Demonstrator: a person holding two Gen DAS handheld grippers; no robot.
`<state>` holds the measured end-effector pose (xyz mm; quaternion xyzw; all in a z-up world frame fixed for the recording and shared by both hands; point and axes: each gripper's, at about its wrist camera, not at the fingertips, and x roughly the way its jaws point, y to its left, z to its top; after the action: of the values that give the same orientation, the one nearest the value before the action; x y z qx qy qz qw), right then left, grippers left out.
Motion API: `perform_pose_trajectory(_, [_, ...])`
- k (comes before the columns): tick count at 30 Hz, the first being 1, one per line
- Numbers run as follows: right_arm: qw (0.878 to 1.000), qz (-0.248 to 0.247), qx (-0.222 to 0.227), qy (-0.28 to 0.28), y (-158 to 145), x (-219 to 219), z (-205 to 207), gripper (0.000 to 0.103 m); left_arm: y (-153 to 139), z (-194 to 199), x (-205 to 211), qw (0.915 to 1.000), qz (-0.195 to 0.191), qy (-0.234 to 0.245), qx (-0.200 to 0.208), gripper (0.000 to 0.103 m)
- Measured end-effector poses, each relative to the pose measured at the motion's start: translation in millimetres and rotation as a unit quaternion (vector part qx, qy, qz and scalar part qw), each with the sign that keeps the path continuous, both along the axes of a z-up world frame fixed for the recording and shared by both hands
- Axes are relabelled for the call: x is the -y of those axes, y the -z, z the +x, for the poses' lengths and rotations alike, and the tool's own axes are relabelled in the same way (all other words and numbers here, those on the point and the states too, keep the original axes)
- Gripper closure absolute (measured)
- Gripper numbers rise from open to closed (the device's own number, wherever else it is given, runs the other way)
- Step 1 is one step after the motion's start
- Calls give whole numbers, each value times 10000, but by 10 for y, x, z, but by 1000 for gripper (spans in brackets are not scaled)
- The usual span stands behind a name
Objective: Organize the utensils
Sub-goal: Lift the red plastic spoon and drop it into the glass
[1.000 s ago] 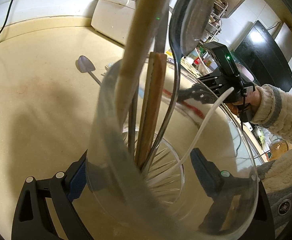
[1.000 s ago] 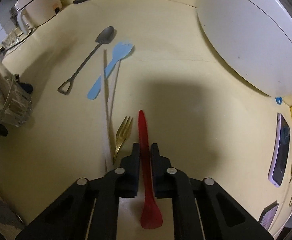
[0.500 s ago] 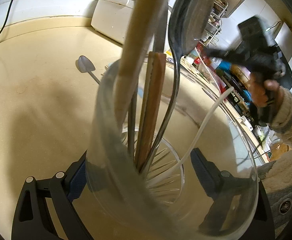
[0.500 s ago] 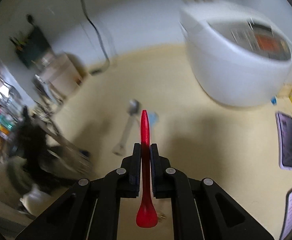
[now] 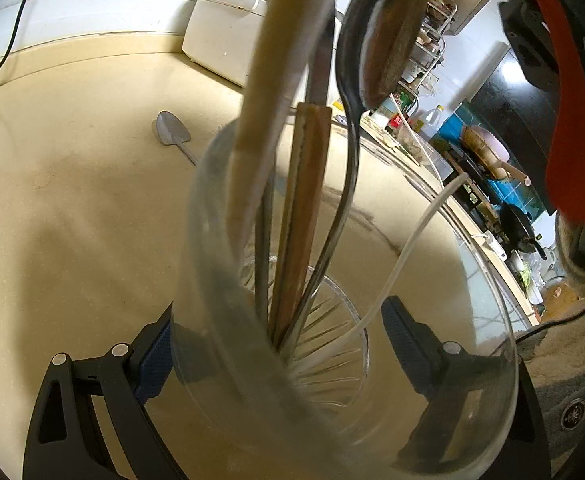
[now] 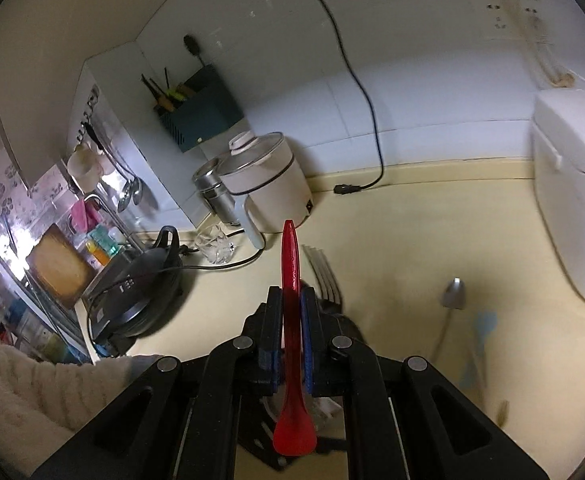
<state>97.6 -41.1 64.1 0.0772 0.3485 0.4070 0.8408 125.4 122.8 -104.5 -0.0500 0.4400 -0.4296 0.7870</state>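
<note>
Red plastic spoon (image 6: 292,344) pinched handle-forward in right claw (image 6: 291,316), raised above beige bench (image 6: 392,240). Left claw (image 5: 276,344) clamps clear glass tumbler (image 5: 212,280) holding wooden chopsticks (image 5: 304,200), dark spoon (image 5: 388,32). Steel spoon (image 6: 454,294), blue spork (image 6: 482,324) lie loose beyond.

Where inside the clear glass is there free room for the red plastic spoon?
The clear glass is crowded on the side with the wooden handles and dark metal spoon. Free room lies on the other side, beyond the thin white stick.

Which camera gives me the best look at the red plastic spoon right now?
Right wrist view: the red plastic spoon shows whole, clamped in the right gripper. Left wrist view catches only a blurred red part at its edge.
</note>
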Motion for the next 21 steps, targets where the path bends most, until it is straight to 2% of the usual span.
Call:
perform_pose_trajectory(2, [10000, -47, 6, 57, 92, -95, 40, 94, 0, 0, -1, 10000, -6, 0, -3, 8])
perform_pose_trajectory(7, [9992, -162, 363, 89, 147, -158, 9, 94, 0, 1, -5, 10000, -20, 1, -11, 8])
perform_pose_trajectory(12, [9989, -406, 246, -7, 225, -154, -67, 94, 2, 6, -14, 10000, -21, 3, -12, 8])
perform_pose_trajectory(14, [9980, -603, 198, 33, 241, -116, -95, 91, -2, 12, -24, 10000, -29, 3, -16, 8])
perform_pose_trajectory(16, [9973, -700, 144, 170, 214, -28, -104, 75, -1, 14, -27, 10000, -25, 4, -14, 8])
perform_pose_trajectory(21, [9927, -813, 181, 872, 14, 513, -51, 67, -1, 18, -22, 10000, -23, 4, -12, 8])
